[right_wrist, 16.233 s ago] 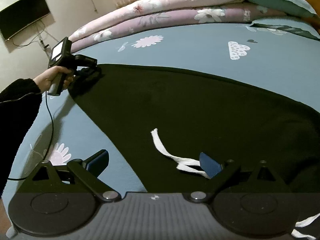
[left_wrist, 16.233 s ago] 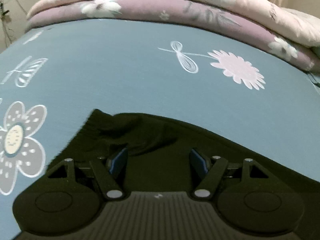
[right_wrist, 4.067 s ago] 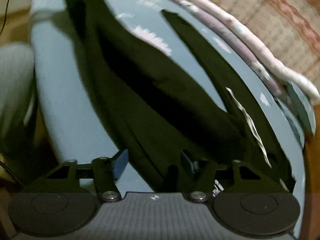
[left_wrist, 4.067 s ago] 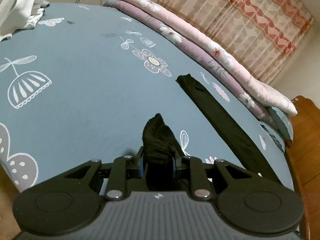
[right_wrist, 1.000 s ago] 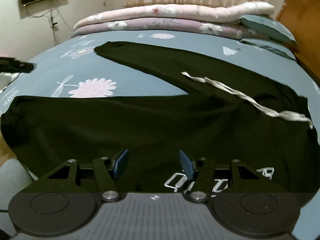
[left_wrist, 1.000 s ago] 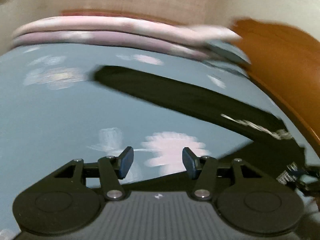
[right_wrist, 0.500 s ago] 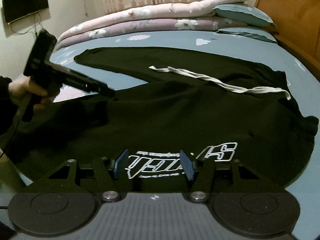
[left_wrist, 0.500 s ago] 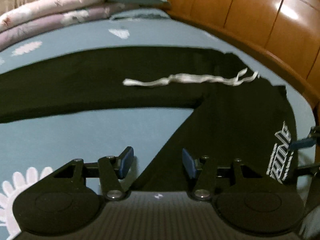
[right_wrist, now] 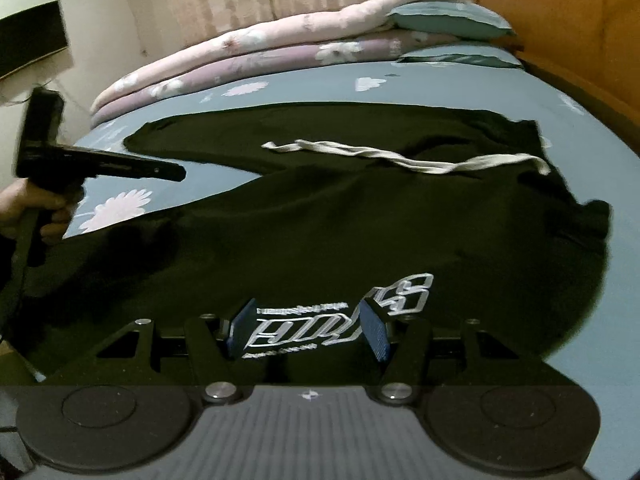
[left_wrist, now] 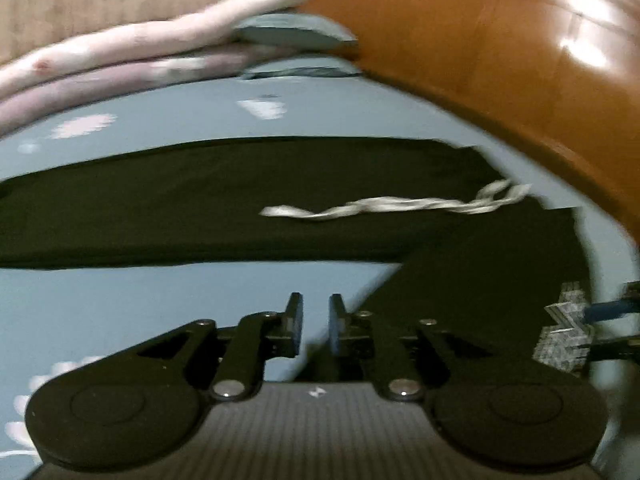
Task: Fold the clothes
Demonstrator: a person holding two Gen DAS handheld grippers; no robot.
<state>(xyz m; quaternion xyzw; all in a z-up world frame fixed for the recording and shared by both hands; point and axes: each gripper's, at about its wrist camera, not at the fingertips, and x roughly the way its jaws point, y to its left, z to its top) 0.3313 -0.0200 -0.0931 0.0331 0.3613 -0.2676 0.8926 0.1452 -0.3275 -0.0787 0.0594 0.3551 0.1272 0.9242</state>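
Two views to go through. Left wrist first: the left gripper (left_wrist: 315,330) has its jaws pulled nearly together with only a thin slit between the pads, and nothing is visibly pinched in there. It sits low over the blue flowered bedsheet (left_wrist: 120,304), right at the edge where the black sweatpants (left_wrist: 240,208) begin. One trouser leg runs long across the frame, left to right, roughly parallel to the stacked quilts (left_wrist: 120,64) at the back. The white drawstring (left_wrist: 392,205) lies on top of that leg, pointing along it. On the right the fabric widens toward the waist end, close to the wooden headboard (left_wrist: 500,40). The whole view is motion-blurred, so fine detail is lost.

Right wrist view: the right gripper (right_wrist: 307,330) is spread wide, holding nothing, hovering over the near part of the pants where a white printed logo (right_wrist: 344,312) shows between the pads. The pants lie spread on the sheet with the long axis running left-right, legs stretching toward the left, waist bunched on the right. The drawstring trails across the far leg. At the left edge, a hand (right_wrist: 36,208) grips the other gripper's handle, its nose pointing right over the gap between the legs.
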